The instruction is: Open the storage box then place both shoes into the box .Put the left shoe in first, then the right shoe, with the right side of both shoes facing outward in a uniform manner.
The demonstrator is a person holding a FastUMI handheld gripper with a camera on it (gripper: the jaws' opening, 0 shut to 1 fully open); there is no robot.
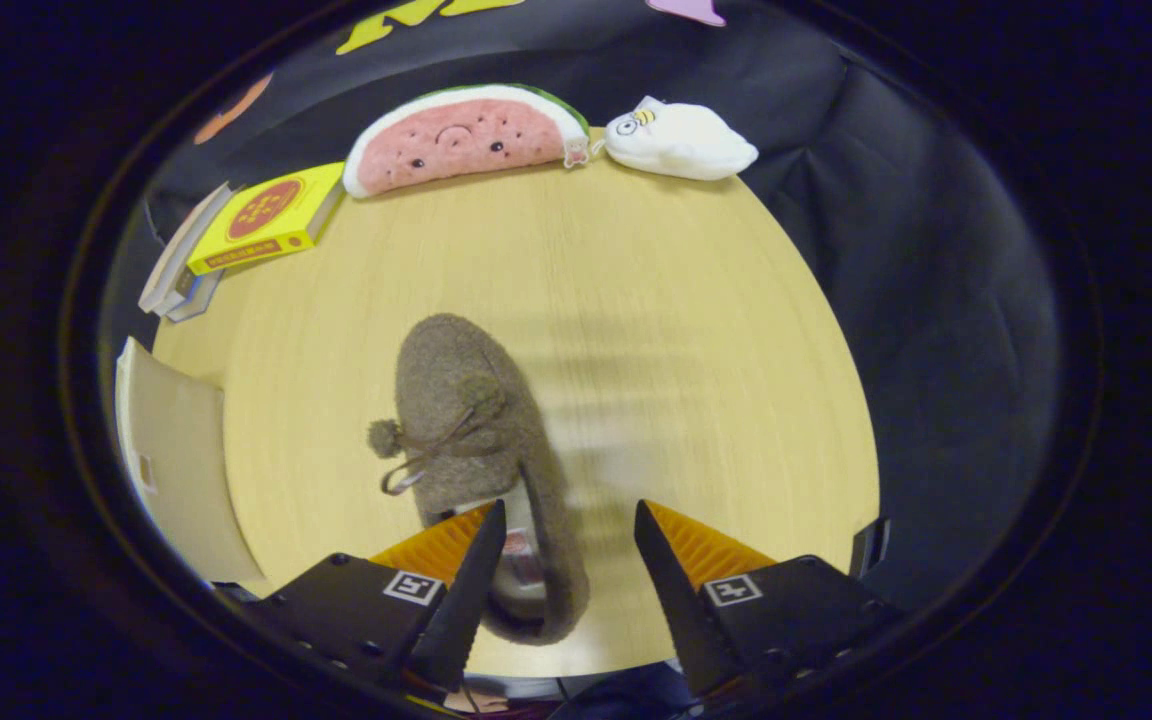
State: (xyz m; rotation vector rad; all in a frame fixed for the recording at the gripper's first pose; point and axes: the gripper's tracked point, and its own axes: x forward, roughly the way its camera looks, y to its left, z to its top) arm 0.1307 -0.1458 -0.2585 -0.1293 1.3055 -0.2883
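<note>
Gripper (568,520) fingers spread apart, grasping nothing. Shoe (476,440) lies on table (696,360), heel between the fingers by the left one, toe pointing away. Box (176,470) at left. Beyond: books (256,215), watermelon plush (466,135), white plush (681,140).

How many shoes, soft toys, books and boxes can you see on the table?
Shoes: 1, the brown slipper, its heel between the open gripper's fingers.
Soft toys: 2, a watermelon cushion and a white plush.
Books: 1 yellow book on a small stack, the count of which I cannot tell.
Boxes: 1 beige box.
Total: 5
</note>
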